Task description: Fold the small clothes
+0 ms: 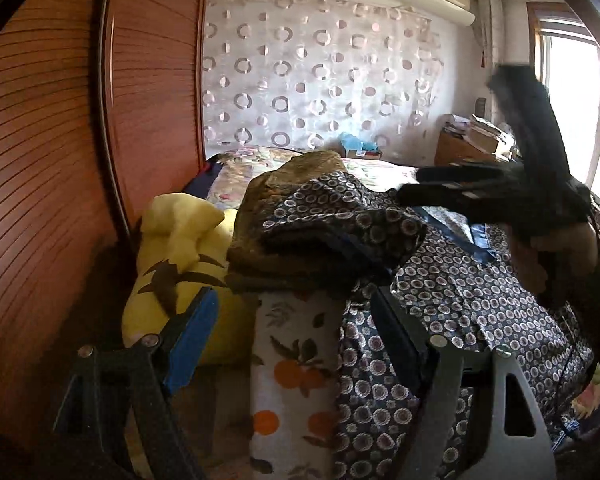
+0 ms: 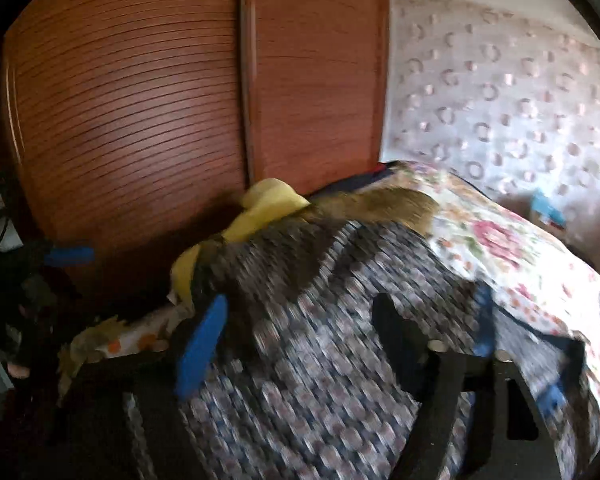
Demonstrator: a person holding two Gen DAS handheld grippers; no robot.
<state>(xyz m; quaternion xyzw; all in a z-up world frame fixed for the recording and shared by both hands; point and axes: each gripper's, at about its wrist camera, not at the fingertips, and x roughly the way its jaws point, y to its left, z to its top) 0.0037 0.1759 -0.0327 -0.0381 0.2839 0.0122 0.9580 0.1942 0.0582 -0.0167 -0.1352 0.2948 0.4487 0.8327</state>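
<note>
A dark blue garment with a ring print (image 1: 460,300) lies spread on the bed, one part folded over an olive-brown folded cloth (image 1: 284,216). It also shows blurred in the right wrist view (image 2: 332,320). My left gripper (image 1: 296,332) is open, its blue-padded fingers (image 1: 196,340) apart just above the garment's edge and the orange-print cloth (image 1: 292,380). My right gripper (image 2: 300,340) is open above the garment, holding nothing. From the left wrist view the right gripper (image 1: 440,184) hovers over the garment at right, held by a hand.
A yellow plush toy (image 1: 172,264) lies against the brown slatted wardrobe (image 1: 60,160) at left. The floral bedspread (image 2: 520,248) covers the bed. A ring-patterned curtain (image 1: 320,72) hangs behind. A cluttered desk (image 1: 472,140) and a window stand at far right.
</note>
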